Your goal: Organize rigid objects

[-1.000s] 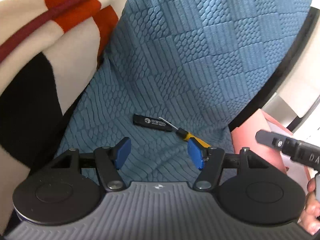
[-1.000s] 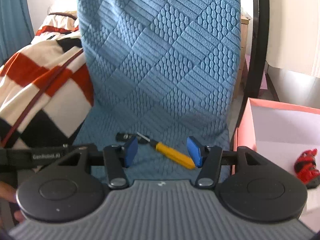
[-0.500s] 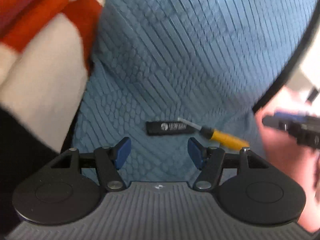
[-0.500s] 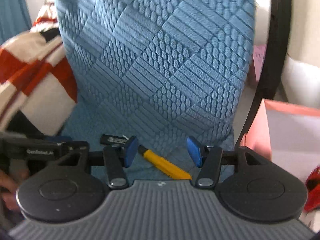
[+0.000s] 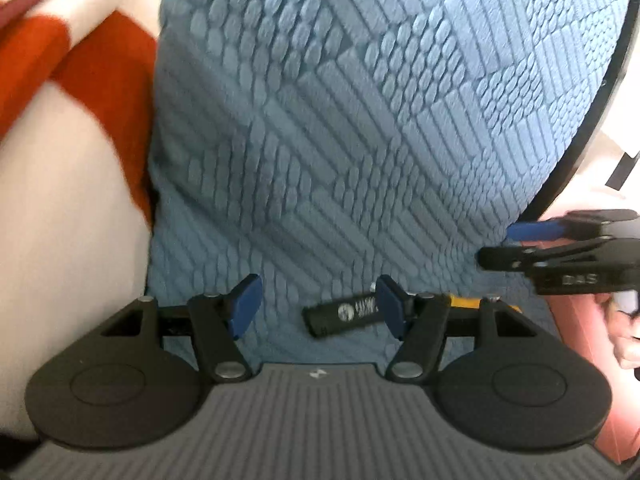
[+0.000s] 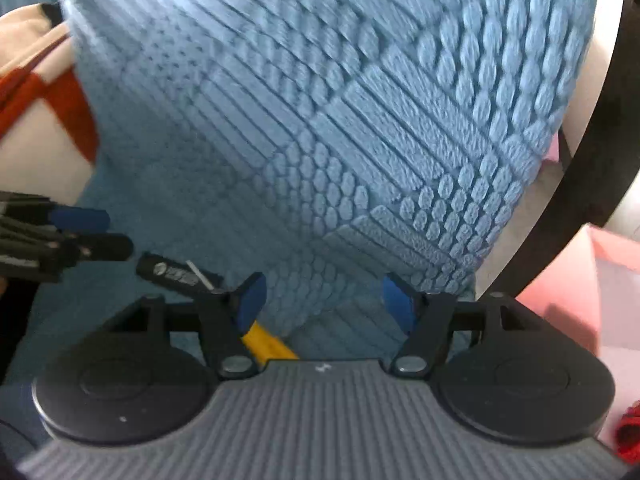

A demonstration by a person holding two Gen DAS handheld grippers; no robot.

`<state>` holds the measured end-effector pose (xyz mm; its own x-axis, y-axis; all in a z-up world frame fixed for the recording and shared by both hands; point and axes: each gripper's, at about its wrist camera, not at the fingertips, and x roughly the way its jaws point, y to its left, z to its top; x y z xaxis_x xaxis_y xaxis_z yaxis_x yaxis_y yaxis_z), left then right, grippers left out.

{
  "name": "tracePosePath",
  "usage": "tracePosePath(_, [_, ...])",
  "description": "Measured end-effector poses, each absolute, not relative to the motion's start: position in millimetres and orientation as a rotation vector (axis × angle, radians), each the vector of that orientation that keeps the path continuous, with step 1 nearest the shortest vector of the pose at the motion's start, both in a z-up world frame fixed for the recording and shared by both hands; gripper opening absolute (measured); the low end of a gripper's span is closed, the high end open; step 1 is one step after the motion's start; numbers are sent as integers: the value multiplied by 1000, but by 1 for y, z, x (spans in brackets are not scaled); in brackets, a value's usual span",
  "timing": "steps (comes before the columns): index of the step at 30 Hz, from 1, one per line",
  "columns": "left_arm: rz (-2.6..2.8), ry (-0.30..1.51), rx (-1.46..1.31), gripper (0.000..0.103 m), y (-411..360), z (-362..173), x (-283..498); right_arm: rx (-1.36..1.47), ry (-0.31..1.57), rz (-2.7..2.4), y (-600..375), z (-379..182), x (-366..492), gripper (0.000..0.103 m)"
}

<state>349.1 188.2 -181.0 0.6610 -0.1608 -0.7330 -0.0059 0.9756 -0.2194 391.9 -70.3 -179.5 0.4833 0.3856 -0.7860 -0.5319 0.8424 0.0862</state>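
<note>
Blue quilted cover (image 5: 360, 128): textured fabric fills most of both my wrist views; the things lie on it.
Black stick (image 5: 340, 316): a short black bar with white print, lying flat on the cover just ahead of my left tongs, touching or just behind the right-hand pad at about 3 o'clock of the gap; from the right wrist it sits at 10 o'clock.
Yellow-handled tool (image 6: 268, 344): lies on the cover, its handle running under the left pad of my right tongs; its thin metal tip reaches toward the black stick.
Left tongs (image 5: 320, 306): I see them standing partly open, nothing gripped.
Right tongs (image 6: 324, 300): opening as I watch, only bare cover between the pads.
Pink box (image 6: 600, 280): at 3 o'clock of the right wrist view, beside the cover's edge.
Striped blanket (image 5: 60, 80): orange and cream, at 9 o'clock.
</note>
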Motion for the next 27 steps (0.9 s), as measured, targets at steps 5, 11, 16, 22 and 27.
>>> tracePosePath(5, [-106,879,-181,68,188,-191,361,-123,995,539,-70,-198,414,66])
tracePosePath(11, [-151,915,-180,68,188,-197,363,-128,1026,642,-63,-199,406,66])
tracePosePath(16, [-153,960,-176,68,184,-208,367,-193,1054,702,-55,-203,390,66])
tracePosePath(22, [-202,944,-108,68,166,-209,368,-302,1029,698,-50,-214,369,59])
tracePosePath(27, [-250,920,-78,68,159,-203,368,-365,1009,716,-45,-210,348,27])
